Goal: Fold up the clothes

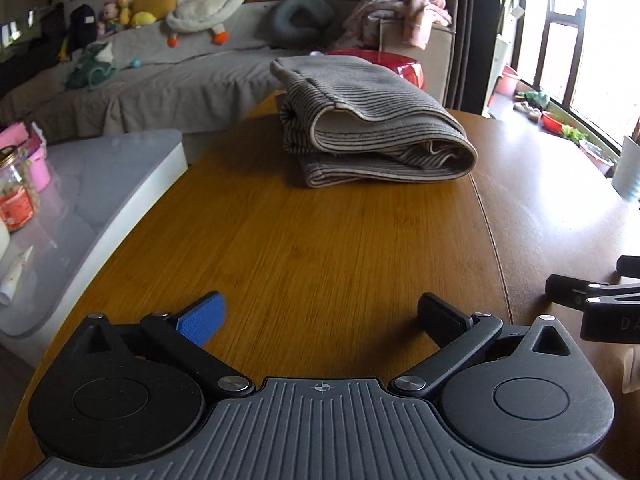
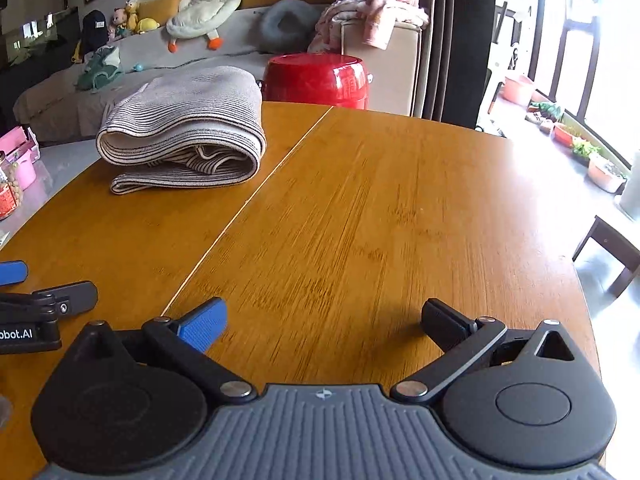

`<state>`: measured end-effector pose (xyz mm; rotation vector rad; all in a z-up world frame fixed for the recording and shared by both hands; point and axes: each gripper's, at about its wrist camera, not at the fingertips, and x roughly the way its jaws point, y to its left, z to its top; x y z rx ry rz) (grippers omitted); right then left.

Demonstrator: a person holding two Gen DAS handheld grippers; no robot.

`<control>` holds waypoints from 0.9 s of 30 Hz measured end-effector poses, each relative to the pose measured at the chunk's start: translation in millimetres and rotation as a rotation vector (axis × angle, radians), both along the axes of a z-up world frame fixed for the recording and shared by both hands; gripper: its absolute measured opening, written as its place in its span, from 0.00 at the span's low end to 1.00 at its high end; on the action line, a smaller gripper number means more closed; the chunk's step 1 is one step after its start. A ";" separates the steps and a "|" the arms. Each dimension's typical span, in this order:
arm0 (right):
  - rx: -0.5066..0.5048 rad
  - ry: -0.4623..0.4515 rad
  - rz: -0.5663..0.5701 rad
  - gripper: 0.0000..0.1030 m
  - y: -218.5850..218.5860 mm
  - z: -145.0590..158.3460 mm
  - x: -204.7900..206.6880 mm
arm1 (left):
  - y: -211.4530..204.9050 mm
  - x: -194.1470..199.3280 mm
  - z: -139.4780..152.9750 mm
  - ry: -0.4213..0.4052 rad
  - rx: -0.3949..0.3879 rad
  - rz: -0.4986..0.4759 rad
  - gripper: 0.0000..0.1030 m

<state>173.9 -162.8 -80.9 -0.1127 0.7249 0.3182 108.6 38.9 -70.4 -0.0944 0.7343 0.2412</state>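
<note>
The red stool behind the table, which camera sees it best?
The right wrist view: the red stool shows nearly whole there, just past the table. In the left wrist view the folded striped garment hides most of it, leaving a red sliver.

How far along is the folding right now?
Looks done: the striped garment lies folded in a compact stack on the wooden table. In hand: nothing; the left gripper and right gripper are both open and empty, short of the garment. Left: no other clothes show on the table.
</note>
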 end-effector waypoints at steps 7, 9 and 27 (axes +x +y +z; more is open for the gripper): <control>0.010 -0.011 0.007 1.00 -6.7 0.8 -2.4 | -4.8 1.7 0.5 -0.004 0.007 0.013 1.00; 0.011 -0.013 0.004 1.00 -7.3 1.1 -0.3 | -6.1 3.1 0.8 -0.004 0.009 0.019 1.00; 0.015 -0.036 0.010 1.00 4.6 -3.9 13.9 | -9.9 8.6 -0.7 -0.011 0.012 0.080 1.00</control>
